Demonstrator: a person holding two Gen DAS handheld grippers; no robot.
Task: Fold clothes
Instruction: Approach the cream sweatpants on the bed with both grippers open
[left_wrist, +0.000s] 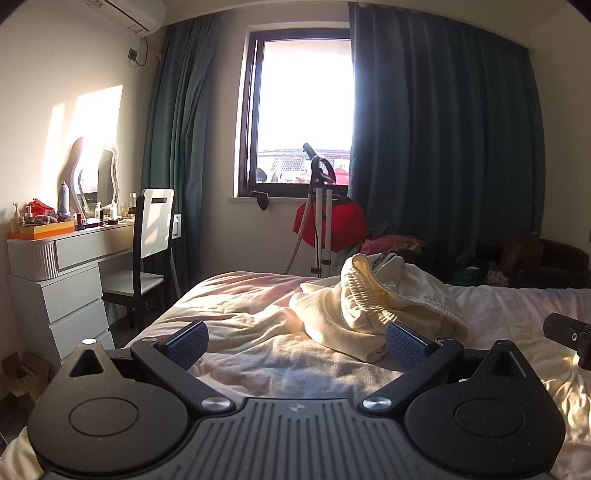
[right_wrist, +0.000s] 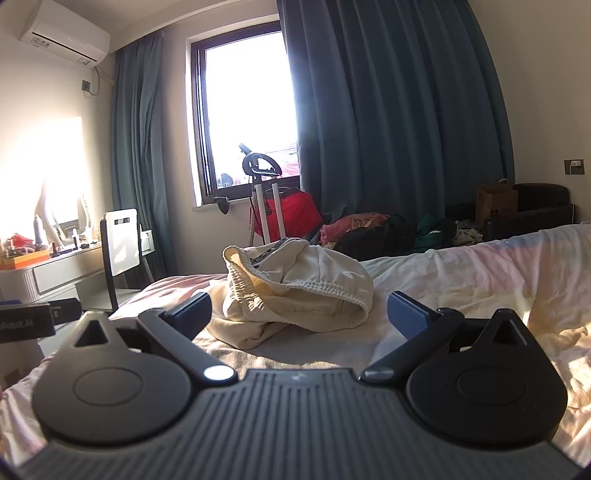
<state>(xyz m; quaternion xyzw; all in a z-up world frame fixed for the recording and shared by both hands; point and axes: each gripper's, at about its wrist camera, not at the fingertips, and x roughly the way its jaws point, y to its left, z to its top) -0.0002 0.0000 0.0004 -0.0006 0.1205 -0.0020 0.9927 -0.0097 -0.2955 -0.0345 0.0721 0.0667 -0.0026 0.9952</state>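
Crumpled cream garment (right_wrist: 295, 291) on the bed (right_wrist: 480, 273): dead ahead of the spread, empty right gripper (right_wrist: 299, 317); right-forward of the likewise spread, empty left gripper (left_wrist: 295, 347).

One cream garment (left_wrist: 373, 306) crumpled on one bed (left_wrist: 236, 306). Beyond the bed: one window (left_wrist: 303, 110), two teal curtains (left_wrist: 443, 140), one white chair (left_wrist: 151, 236), one dressing table (left_wrist: 74, 251), one mirror (left_wrist: 98, 177), one garment steamer (left_wrist: 319, 206), one air conditioner (right_wrist: 62, 33). Two grippers, left gripper (left_wrist: 295, 341) and right gripper (right_wrist: 299, 312), both spread wide.
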